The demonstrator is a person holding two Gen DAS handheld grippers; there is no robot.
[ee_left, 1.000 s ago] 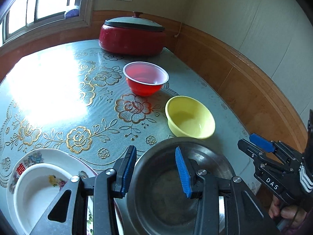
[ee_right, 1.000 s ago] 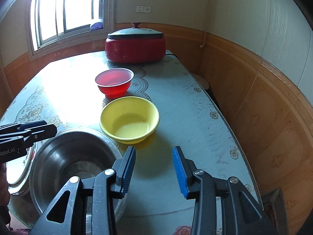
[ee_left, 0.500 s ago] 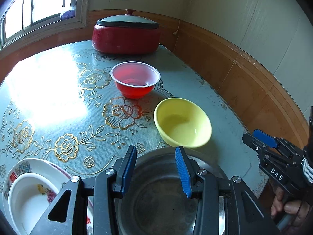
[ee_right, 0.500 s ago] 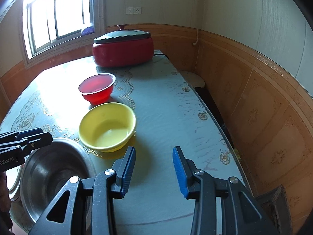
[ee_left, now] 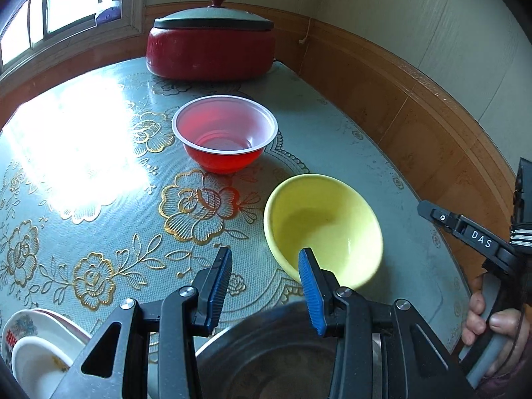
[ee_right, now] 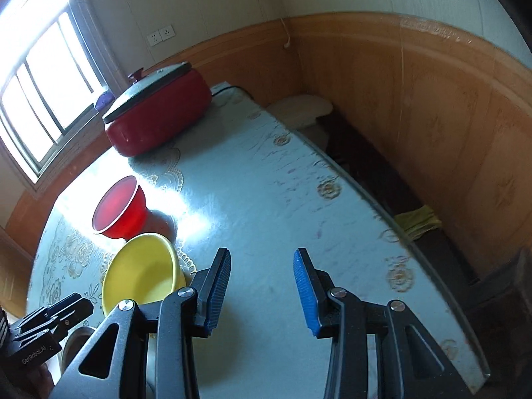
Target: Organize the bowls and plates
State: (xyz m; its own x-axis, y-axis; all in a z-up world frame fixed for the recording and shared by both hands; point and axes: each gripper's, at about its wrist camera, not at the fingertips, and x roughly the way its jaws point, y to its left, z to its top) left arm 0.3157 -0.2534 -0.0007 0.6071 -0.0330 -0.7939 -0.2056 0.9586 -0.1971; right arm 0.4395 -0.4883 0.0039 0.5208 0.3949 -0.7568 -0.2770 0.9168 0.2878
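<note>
Floral oilcloth in pale green and gold covers the table (ee_left: 99, 199), which stands by a window and wood-panelled walls. At the far left of the left wrist view, a small white bowl (ee_left: 36, 365) sits in a patterned plate (ee_left: 20, 326) at the near edge. Right of them the left gripper (ee_left: 264, 294) stands with its blue pads apart and nothing between them, above the rim of a steel basin (ee_left: 272, 359); half a second ago more of that basin lay under the jaws, so the gripper has moved forward. Beyond it a red plastic bowl (ee_left: 224, 133) stands upright, mouth up, and farther back a red lidded cooker (ee_left: 211, 50). To the right a yellow bowl (ee_left: 324, 226) sits upright just beside the basin, its near rim now behind the right pad. At the far right the right gripper (ee_left: 465, 229) is seen side-on. In its own view the right gripper (ee_right: 262, 291) is spread wide and empty over bare cloth; that view has tilted, with the yellow bowl (ee_right: 143, 272) and red plastic bowl (ee_right: 118, 207) pushed toward the left edge.
</note>
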